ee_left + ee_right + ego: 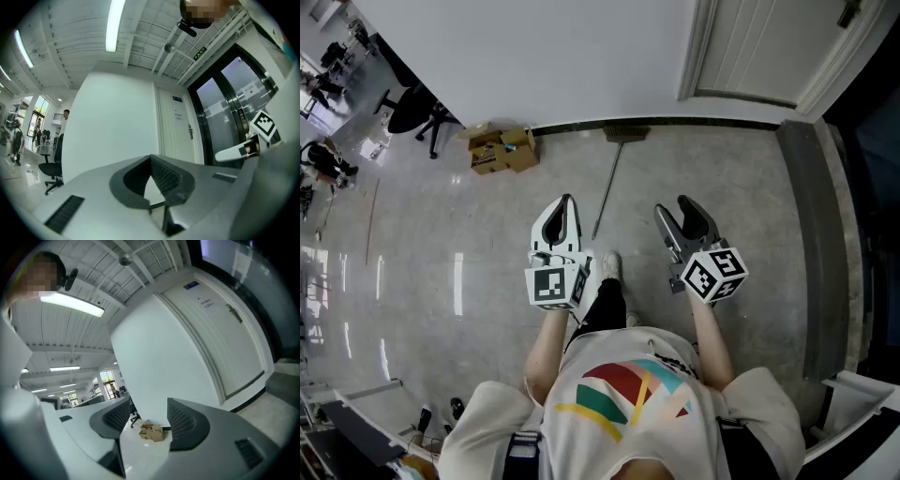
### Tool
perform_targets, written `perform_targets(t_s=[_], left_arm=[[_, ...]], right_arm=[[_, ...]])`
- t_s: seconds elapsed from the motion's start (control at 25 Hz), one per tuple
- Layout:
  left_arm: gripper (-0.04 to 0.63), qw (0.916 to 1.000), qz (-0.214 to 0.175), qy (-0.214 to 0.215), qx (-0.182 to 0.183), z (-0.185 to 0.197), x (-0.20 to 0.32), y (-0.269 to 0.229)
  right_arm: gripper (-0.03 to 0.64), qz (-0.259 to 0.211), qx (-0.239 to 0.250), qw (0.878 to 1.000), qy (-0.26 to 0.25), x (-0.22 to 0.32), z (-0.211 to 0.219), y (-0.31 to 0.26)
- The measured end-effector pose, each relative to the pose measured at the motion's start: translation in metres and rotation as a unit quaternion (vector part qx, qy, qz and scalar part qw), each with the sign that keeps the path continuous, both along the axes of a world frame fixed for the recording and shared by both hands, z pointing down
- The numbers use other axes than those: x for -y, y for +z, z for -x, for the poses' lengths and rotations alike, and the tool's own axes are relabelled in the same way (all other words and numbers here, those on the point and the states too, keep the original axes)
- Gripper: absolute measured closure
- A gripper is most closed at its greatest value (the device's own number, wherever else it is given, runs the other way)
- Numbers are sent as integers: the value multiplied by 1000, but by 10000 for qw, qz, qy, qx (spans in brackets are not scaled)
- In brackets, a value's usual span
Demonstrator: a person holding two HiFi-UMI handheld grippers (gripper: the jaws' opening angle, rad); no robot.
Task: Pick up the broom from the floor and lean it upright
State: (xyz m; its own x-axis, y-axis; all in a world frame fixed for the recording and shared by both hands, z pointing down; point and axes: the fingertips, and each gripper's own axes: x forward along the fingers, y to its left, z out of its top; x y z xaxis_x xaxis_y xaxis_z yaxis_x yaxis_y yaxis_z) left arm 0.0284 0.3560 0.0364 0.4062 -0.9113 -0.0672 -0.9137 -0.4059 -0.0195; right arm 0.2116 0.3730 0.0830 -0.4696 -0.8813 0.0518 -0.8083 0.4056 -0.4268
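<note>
Right claw [673, 208] is gaping empty, left claw [565, 202] pinching together; broom [607, 192] at twelve o'clock is risking rolling under a glancing grab.

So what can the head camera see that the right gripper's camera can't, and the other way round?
Only the head view shows the broom lying on the floor, its head by the white wall, and the left gripper. Only the right gripper view shows the ceiling light. Both show the right gripper with jaws apart, the cardboard box, that wall and the door.
</note>
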Motion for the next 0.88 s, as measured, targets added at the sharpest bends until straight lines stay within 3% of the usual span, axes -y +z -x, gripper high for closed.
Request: perform_targets(t_s=[0.24,0.4,0.48,0.68,0.88], left_arm=[[551,9998,47,-97,-182,13,115,19],[552,9995,183,-102,-222,28,208,23],[552,9997,182,-91,-159,37,253,18],[552,9997,96,-112,-171,60,350,2],[551,9988,194,-380,-246,82,397,9]], right_arm=[[381,323,-128,9994,-47,108,4,27],[556,305,-400,9986,165,200,12,23],[603,304,-590,9977,166,246,22,18],[603,113,-585,9979,-260,343,52,1],[603,8,-978,9914,-875,392,78,-1]])
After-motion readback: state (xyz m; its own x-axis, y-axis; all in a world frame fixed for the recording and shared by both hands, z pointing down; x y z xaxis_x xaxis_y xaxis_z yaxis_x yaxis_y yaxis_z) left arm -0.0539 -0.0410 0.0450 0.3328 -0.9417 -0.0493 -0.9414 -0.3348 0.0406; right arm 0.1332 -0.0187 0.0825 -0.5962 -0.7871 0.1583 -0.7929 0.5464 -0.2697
